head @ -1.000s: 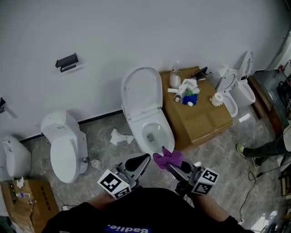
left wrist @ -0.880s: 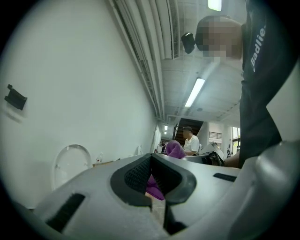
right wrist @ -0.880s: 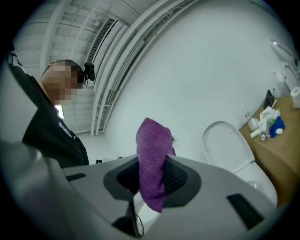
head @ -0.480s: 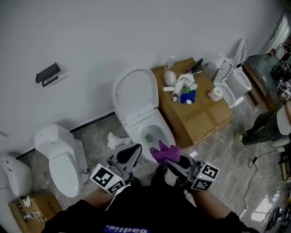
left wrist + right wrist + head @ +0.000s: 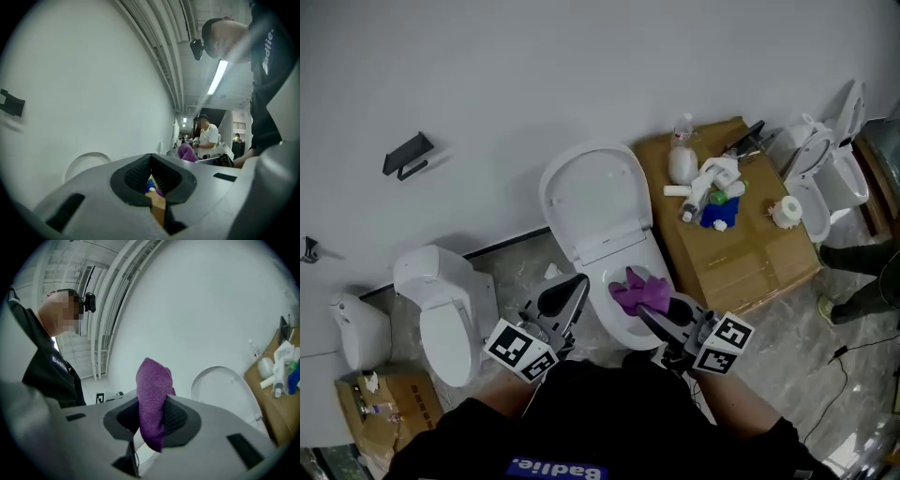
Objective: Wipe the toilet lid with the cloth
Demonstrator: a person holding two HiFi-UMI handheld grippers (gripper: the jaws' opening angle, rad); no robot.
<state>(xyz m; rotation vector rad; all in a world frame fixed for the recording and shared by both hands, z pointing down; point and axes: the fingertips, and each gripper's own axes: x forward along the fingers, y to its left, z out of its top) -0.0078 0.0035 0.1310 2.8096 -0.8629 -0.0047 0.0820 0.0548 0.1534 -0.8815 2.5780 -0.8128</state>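
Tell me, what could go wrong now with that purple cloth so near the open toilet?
1. The right gripper pinches only part of the purple cloth; the loose end could slip free and seems placed to drop into the open bowl.
2. The toilet lid stands raised; a hard wipe might knock it against the wall.

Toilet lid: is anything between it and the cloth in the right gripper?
Nothing visible. The right gripper holds the purple cloth over the open bowl, and the raised toilet lid stands just beyond it against the wall, its inner face bare.
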